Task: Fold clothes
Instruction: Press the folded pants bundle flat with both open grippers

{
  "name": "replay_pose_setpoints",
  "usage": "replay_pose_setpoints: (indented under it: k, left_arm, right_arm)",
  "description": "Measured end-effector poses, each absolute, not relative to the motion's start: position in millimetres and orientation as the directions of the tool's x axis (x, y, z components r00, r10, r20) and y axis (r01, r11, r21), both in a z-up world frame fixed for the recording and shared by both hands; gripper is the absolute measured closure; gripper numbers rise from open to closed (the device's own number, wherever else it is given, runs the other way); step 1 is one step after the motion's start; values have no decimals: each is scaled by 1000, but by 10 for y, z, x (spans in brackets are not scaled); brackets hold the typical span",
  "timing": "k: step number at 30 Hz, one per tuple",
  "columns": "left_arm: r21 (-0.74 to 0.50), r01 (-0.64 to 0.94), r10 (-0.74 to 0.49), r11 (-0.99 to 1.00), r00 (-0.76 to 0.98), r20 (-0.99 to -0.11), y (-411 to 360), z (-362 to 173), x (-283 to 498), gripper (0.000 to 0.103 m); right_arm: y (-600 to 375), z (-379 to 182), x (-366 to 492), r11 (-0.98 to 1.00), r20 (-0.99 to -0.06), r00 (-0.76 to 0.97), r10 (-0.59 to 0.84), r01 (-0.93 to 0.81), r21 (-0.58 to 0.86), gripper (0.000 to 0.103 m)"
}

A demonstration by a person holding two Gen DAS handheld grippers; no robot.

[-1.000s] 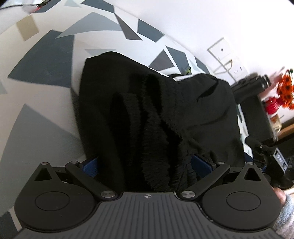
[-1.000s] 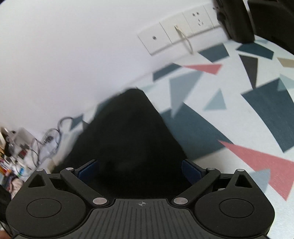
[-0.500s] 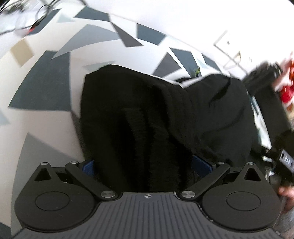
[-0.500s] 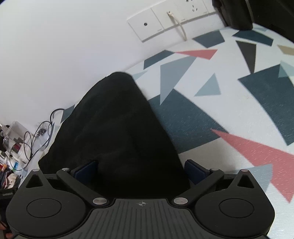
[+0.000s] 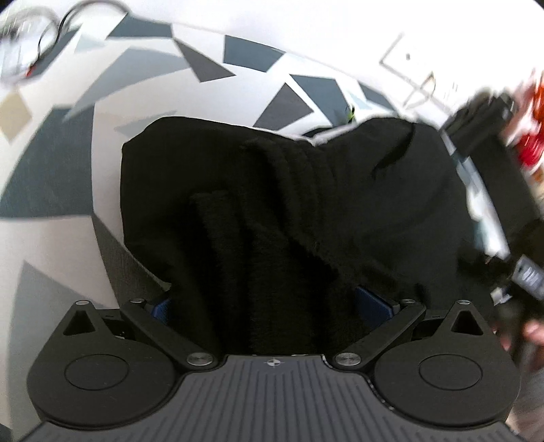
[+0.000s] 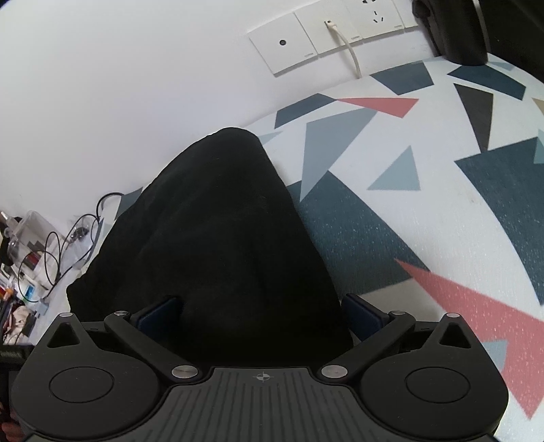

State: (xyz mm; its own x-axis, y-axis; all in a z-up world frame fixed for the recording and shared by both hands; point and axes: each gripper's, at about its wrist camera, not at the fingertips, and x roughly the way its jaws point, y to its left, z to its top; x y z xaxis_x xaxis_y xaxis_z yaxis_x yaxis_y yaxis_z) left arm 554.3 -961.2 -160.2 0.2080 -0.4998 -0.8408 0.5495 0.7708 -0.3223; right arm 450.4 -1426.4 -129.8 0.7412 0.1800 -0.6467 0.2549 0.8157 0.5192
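Note:
A black fuzzy garment (image 5: pixel 289 204) lies bunched on a white cloth printed with grey and blue triangles (image 5: pixel 51 170). My left gripper (image 5: pixel 268 302) has the garment's near edge filling the gap between its blue pads (image 5: pixel 370 301). In the right wrist view the same black garment (image 6: pixel 217 231) rises in a peak from between my right gripper's (image 6: pixel 261 312) blue pads (image 6: pixel 363 311). Both grippers hold folds of the fabric; the fingertips are buried in it.
White wall sockets with a cable (image 6: pixel 336 30) sit on the wall behind. A black object (image 6: pixel 448 30) stands at the far right. Cables and clutter (image 6: pixel 40 244) lie at the left edge. Red and orange items (image 5: pixel 530 129) blur at the right of the left view.
Both grippers have moved with the garment in hand. The left view has swung right and blurred; the right view has drawn closer to the wall, and the cloth peak stands taller.

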Motion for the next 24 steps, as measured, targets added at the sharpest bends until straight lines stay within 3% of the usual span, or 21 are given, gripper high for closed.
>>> replay_pose_setpoints:
  k: [6, 13, 19, 24]
  left_arm:
    - [-266, 549, -462, 792, 254, -850, -9671, -1609, 5471, 0]
    - [-390, 472, -520, 791, 180, -835, -9543, -1602, 5654, 0]
    - [-253, 549, -438, 797, 235, -868, -9735, -1607, 5493, 0]
    - [-309, 524, -480, 794, 228, -847, -9590, -1601, 5395, 1]
  right_arm:
    - [-14365, -1272, 4605, 808, -672, 702, 237, 241, 537, 1]
    - [-14567, -1306, 4582, 727, -642, 692, 330, 248, 641, 1]
    - [-14375, -1267, 4713, 813, -675, 646, 356, 143, 565, 1]
    - [-14103, -1181, 4840, 879, -728, 567, 386, 13, 476, 1]
